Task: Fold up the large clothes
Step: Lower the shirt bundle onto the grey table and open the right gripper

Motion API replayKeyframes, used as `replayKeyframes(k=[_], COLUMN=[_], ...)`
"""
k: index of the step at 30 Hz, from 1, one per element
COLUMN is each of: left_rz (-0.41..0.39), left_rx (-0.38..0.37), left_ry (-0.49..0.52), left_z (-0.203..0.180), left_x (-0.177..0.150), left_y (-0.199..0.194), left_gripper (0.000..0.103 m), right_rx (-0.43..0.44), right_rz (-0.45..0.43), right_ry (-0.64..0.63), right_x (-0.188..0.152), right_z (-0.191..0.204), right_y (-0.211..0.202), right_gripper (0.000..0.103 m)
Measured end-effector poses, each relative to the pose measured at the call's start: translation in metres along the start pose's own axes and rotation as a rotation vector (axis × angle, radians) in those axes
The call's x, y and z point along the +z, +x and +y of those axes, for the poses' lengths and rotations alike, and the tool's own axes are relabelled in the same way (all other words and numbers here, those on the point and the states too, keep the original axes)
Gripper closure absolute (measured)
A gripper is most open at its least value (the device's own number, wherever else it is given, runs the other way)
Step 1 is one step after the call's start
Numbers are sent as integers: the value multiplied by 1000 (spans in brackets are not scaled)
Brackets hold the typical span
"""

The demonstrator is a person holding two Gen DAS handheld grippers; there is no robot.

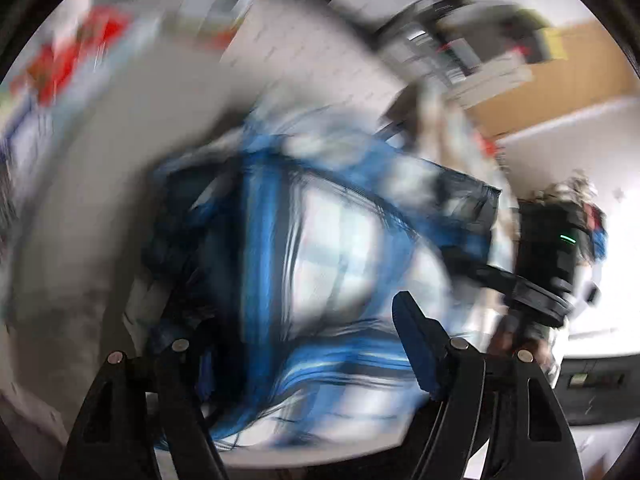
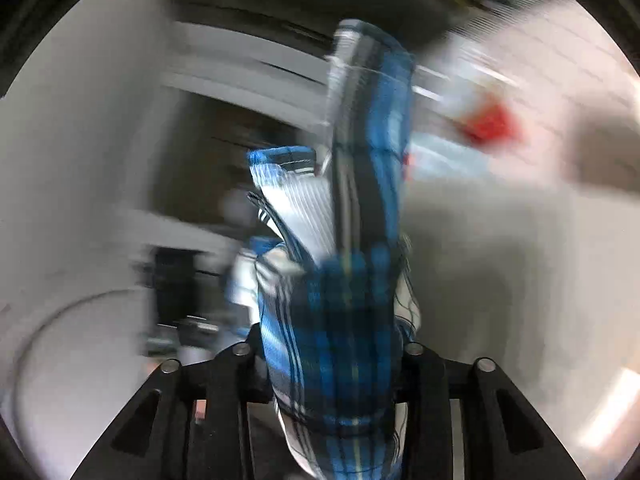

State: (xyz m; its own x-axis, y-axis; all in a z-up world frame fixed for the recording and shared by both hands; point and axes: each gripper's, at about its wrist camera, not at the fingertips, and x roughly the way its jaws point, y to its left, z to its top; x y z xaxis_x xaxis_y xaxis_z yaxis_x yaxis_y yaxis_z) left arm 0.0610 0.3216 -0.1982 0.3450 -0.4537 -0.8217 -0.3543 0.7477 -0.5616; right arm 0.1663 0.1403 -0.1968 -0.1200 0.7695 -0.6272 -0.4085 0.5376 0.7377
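Everything is smeared by motion. A blue, white and black plaid garment lies bunched on a pale grey table. My left gripper stands wide over it, with cloth filling the gap. The blue pad of its right finger shows bare, and dark folds cover the left fingertip. In the right wrist view a thick bundle of the plaid garment fills my right gripper from finger to finger and stretches away from it. Both of that gripper's fingertips are hidden under the cloth.
The other gripper's black body, with a green light, shows at the right of the left wrist view. Behind the table are red items, a tan board and shelf clutter. A red blur lies on the table.
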Motion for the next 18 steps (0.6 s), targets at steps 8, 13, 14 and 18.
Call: replayKeyframes(k=[8,13,14,18], left_rz=[-330,-377,-369,-323], left_rx=[100,16,14,8], left_ry=[-24,62,114,279], left_z=[13,-12,-26,-23], left_x=[-12,-46,-54,-85], left_y=[-67,-92,-89,-83], left_gripper=[36,35,35,35], right_rx=[-486,-509,-489,-546], right_rz=[-57,-72,-69,-19], right_ry=[-439,-595,-619,-686], right_x=[-11,-42,-49,-52], right_z=[45,79,84,90], right_y=[-35,-45,-42,-4], right_gripper=[20,20,20,25])
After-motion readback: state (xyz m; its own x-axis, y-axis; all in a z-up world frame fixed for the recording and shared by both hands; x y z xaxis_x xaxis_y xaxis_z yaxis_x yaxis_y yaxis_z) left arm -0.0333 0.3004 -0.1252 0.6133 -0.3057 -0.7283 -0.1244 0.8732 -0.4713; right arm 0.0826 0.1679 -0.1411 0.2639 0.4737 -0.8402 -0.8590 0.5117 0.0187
